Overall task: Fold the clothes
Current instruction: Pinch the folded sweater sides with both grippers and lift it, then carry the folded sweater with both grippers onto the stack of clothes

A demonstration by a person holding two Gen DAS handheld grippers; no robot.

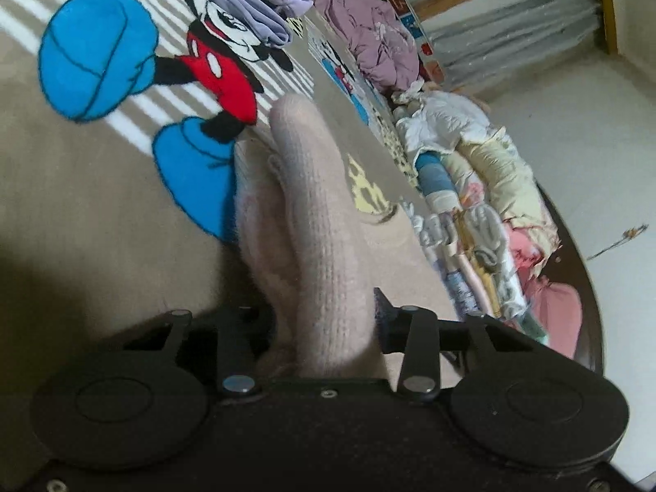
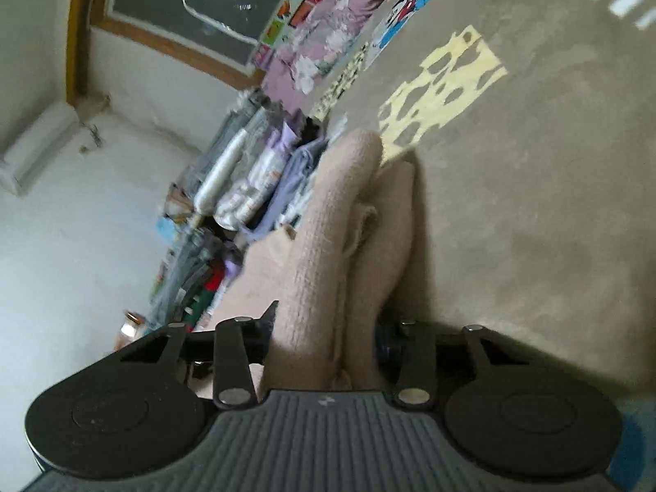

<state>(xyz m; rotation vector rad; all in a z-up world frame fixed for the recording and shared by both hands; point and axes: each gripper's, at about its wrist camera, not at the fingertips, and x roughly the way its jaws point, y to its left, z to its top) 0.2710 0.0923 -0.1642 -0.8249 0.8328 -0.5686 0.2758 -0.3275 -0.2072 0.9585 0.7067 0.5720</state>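
So both tools are clamped on the same pink knit garment (image 1: 311,221), one bunch of it each, and it's held up off the beige Mickey blanket (image 1: 82,205) that covers the surface.

Going left to right: the left tool (image 1: 324,328) has its jaws pinched on a thick roll of the knit, which runs away from the camera toward 12 o'clock. In that view Mickey (image 1: 217,69) sits up at 11 o'clock, and a row of folded clothes (image 1: 484,246) lines the surface edge out at 3 o'clock. The right tool (image 2: 324,336) is clenched the same way on 2 folds of the knit, with the yellow cheese patch (image 2: 443,86) at 1 o'clock and stacked laundry (image 2: 246,188) at 10 o'clock.

What could go wrong, as a guess:
- The knit is thick and bunched, so each tool probably grips only the outer layers. The inner ones could slide out and the fold would come out lopsided.
- If the 2 tools pull apart unevenly, the stretchy fabric could twist and not lie flat.
- Swinging it down carelessly could drag the hanging end into the folded row at the edge and knock pieces to the floor (image 1: 574,131).
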